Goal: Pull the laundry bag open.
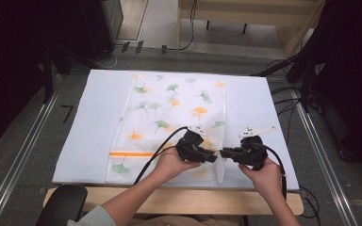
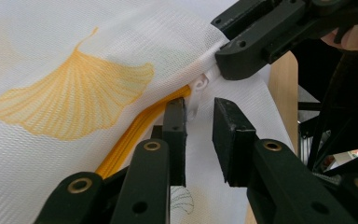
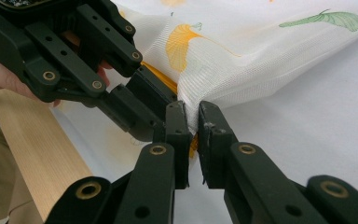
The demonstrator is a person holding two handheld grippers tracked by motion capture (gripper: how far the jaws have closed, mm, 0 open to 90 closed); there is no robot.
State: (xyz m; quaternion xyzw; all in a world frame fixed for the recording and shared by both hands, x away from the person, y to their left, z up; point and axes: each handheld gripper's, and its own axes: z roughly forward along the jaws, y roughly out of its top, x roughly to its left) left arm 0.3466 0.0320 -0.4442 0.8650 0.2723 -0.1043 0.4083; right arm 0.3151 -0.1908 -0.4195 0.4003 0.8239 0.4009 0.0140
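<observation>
A white mesh bag [image 1: 169,108] printed with green and orange ginkgo leaves lies flat on the table. An orange zipper [image 2: 135,133] runs along its near edge to a white pull tab [image 2: 198,88]. My left gripper [image 2: 199,109] sits at the bag's near right corner, jaws a little apart, with the pull tab just between their tips and no pad pressing on it. My right gripper [image 3: 192,109] faces it from the right and is shut on the mesh at that corner. In the high view the left gripper [image 1: 212,157] and right gripper [image 1: 224,153] nearly touch tip to tip.
A white cover [image 1: 99,117] is spread over the table, with a wooden front edge [image 1: 193,200] near the person. A black chair part [image 1: 63,202] sits at the lower left. Cables and dark stands [image 1: 306,84] crowd the floor to the right.
</observation>
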